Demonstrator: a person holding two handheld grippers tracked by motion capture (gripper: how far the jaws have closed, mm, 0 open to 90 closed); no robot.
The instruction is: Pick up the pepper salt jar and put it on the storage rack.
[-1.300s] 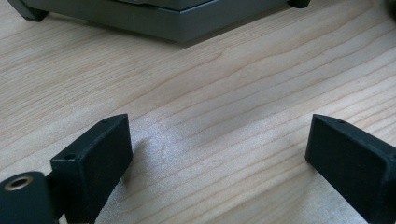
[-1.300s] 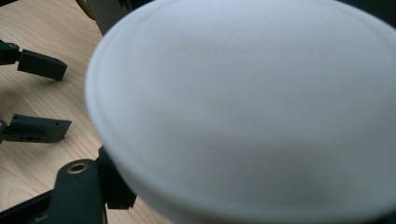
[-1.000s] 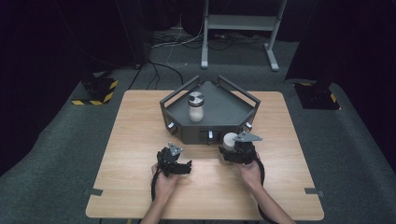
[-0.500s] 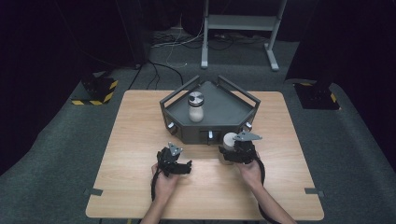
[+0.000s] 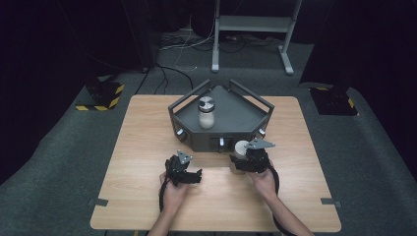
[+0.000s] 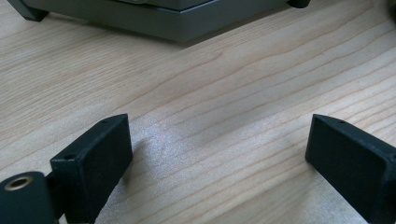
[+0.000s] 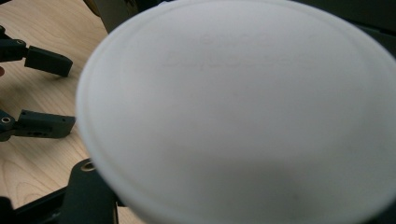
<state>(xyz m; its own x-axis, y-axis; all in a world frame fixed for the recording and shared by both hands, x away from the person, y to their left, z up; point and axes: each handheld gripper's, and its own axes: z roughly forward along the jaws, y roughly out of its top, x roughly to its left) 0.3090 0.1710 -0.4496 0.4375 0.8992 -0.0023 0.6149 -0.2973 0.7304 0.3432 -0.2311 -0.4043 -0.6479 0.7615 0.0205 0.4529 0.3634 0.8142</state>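
Observation:
A white round container (image 5: 240,149) stands on the wooden table (image 5: 147,128) just in front of the dark grey tray (image 5: 206,142). My right gripper (image 5: 242,158) is shut on it. In the right gripper view the container (image 7: 238,107) looms close and blurred, with one black finger (image 7: 88,193) showing below it. A jar with a silver lid and pale contents (image 5: 206,112) stands upright inside the tray. My left gripper (image 5: 195,176) rests low over the table to the left, open, with bare wood between its fingers (image 6: 219,154). The same gripper (image 7: 46,93) shows at the left of the right gripper view.
The tray's front wall carries small knobs (image 5: 221,141) and its base (image 6: 163,25) lies just ahead of the left gripper. Yellow-and-black striped blocks (image 5: 101,96) (image 5: 334,101) sit on the floor beyond the table, with a metal stand (image 5: 251,22) and cables behind.

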